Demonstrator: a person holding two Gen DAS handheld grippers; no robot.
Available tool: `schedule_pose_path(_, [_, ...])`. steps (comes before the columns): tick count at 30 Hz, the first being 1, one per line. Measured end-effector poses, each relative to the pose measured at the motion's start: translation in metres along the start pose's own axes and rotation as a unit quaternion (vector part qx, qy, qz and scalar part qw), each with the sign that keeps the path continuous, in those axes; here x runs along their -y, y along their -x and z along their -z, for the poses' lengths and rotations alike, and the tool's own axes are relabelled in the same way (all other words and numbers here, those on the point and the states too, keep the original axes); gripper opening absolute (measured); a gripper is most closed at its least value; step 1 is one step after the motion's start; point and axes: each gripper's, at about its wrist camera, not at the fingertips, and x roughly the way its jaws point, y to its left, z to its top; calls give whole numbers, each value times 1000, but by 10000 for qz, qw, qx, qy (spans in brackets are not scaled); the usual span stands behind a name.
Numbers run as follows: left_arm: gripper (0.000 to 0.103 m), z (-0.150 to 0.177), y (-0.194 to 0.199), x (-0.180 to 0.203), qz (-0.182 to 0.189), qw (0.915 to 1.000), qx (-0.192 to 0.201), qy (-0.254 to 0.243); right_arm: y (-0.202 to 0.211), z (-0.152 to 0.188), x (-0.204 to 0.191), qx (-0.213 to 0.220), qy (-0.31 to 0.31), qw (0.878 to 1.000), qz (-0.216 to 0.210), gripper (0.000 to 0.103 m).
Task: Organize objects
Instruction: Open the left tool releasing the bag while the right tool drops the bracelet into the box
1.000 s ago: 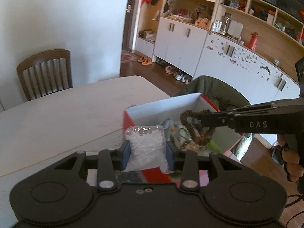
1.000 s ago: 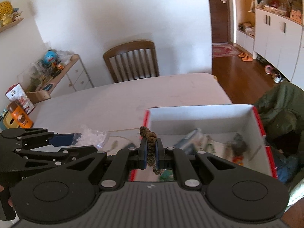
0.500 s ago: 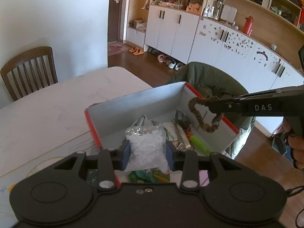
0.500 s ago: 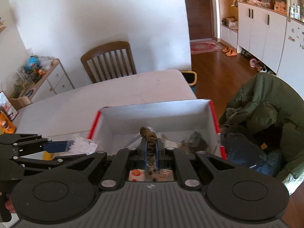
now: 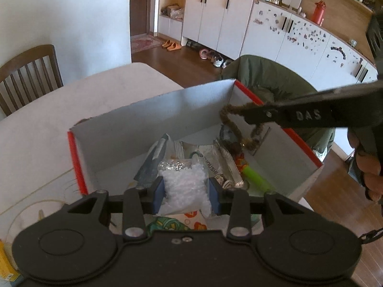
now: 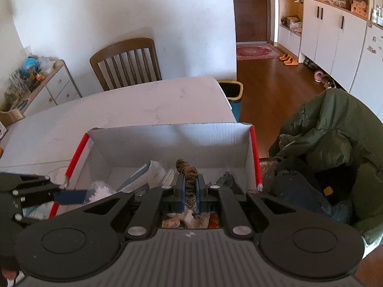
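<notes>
A red-edged white cardboard box [image 5: 148, 117] [image 6: 167, 141] stands on the pale table, holding several small items. My left gripper [image 5: 186, 191] is shut on a clear bag of white pellets [image 5: 184, 186], held over the box's near side. My right gripper [image 6: 189, 189] is shut on a brown bead bracelet [image 6: 188, 171]. In the left wrist view the bead bracelet [image 5: 231, 125] dangles as a loop from the right gripper [image 5: 246, 117] above the box's right part. The left gripper [image 6: 71, 196] with the pellet bag [image 6: 99, 191] shows at the box's left in the right wrist view.
A wooden chair [image 6: 126, 62] stands at the table's far side and a low drawer cabinet [image 6: 47, 88] at the left. A green jacket [image 6: 335, 143] is draped just right of the box. A bin [image 6: 233, 95] sits past the table's corner. White cabinets [image 5: 215, 19] line the far wall.
Both grippers have moved forward over the box with their loads. The box now fills more of both views, and the bracelet hangs lower over its inside.
</notes>
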Motion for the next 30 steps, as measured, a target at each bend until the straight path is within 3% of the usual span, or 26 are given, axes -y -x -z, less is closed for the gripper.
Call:
schedule_pose_path(15, [37, -6, -39, -6, -149, 9996, -259, 4, -67, -10, -5, -351, 368, 9987, -15, 8])
schedule_pose_path(30, [37, -10, -66, -22, -95, 9967, -734, 341, -83, 2, -13, -569, 535, 9969, -62, 8])
